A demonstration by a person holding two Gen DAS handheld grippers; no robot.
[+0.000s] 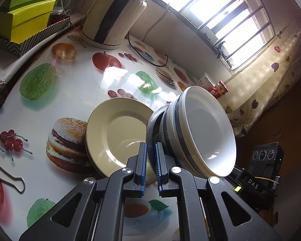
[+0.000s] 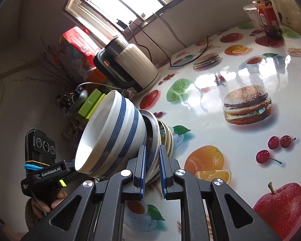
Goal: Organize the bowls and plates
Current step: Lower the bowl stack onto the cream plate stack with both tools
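Observation:
Several white bowls with blue stripes (image 1: 200, 132) (image 2: 110, 132) are nested on a grey plate (image 1: 150, 128) (image 2: 153, 132). My left gripper (image 1: 151, 146) is shut on that plate's rim from one side. My right gripper (image 2: 152, 148) is shut on the rim from the opposite side. The stack looks tilted in both views. Cream plates (image 1: 118, 132) lie stacked on the table just left of the held stack; in the right wrist view these cream plates (image 2: 167, 136) show behind the grey plate. I cannot tell whether the grey plate touches them.
The table (image 1: 70, 92) has a glossy fruit and burger print. A cream kettle (image 1: 112, 14) (image 2: 134, 66) with its cable (image 1: 150, 58) stands at the back by the window. Green boxes (image 1: 30, 14), a red-lidded jar (image 2: 268, 16) and a binder clip (image 1: 12, 180) sit around the edges.

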